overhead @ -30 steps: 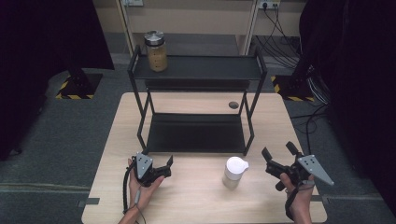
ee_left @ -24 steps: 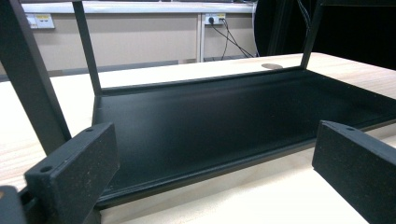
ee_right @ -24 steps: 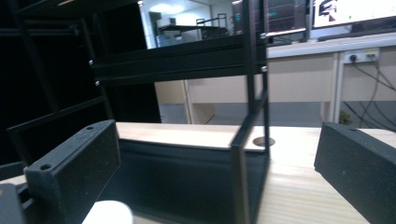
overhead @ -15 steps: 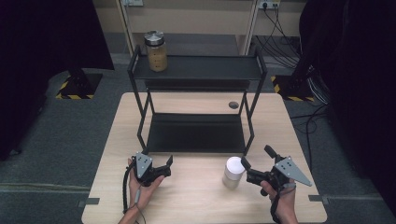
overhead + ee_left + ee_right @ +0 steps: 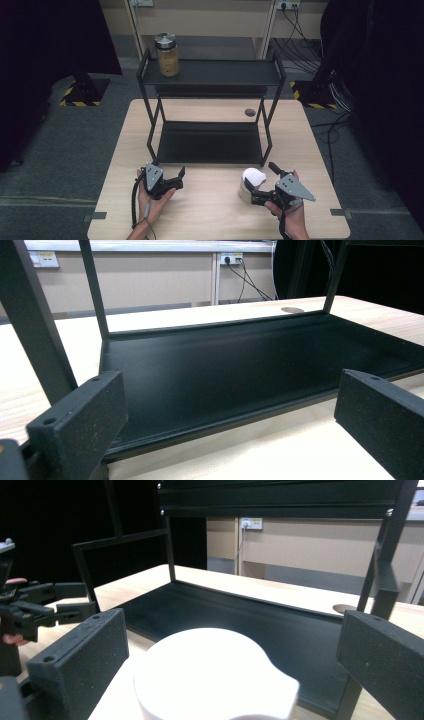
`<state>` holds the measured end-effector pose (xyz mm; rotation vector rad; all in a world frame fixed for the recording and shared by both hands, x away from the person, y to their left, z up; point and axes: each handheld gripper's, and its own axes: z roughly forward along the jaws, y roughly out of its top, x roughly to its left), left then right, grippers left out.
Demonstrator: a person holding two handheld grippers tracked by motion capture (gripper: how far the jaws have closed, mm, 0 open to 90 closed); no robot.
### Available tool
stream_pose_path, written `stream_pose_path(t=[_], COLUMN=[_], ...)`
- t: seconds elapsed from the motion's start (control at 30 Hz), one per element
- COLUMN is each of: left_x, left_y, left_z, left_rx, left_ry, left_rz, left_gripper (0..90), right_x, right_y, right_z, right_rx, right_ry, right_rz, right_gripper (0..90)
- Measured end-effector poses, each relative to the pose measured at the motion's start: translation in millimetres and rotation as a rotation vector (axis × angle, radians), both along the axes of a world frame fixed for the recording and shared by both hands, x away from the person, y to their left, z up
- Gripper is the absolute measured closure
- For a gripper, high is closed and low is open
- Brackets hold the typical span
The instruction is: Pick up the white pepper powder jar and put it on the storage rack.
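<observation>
The white cup (image 5: 251, 183) stands on the tabletop (image 5: 210, 220) at 6 o'clock of the rack (image 5: 210, 142), between the right gripper (image 5: 261, 182)'s wide-open fingers, ungripped. An off-centre closing could tip it. The left gripper (image 5: 176, 177) is open, empty.

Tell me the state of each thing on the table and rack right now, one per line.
White container: upright on the table, lid on, between the right gripper's open jaws, not yet clamped.
Right gripper: open around the container.
Left gripper: open, holding nothing.
Glass jar: upright on the rack's top shelf, lid on.
Rack's lower shelf: bare.
</observation>
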<state>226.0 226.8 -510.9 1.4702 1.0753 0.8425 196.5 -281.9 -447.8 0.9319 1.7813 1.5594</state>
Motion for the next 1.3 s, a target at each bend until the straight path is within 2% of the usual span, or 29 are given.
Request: stream_pose_path(t=[0.5,0.93,1.1,1.3], left_x=[0.2,0.4,0.6,0.8], left_y=[-0.4,-0.5,0.2,0.0], left_z=[0.1,0.3,1.0,1.3], left_rx=[-0.002,-0.004,0.000,-0.001], left_ry=[0.002,0.003,0.007,0.009], left_rz=[0.002,0.003,0.000,0.002], left_gripper=[0.0,0.0,0.0,0.0], right_x=[7.0,16.8,17.8,16.8], right_y=[-0.4,-4.2,-2.2,0.8], right_z=[-11.5,-23.6,-24.9,-27.8], right_rx=[-0.059,-0.102,-0.128,-0.155], right_ry=[0.036,0.095,0.105,0.098], right_rz=[0.073,0.092,0.091,0.089], right_gripper=[2.4,5.0,8.3,17.1])
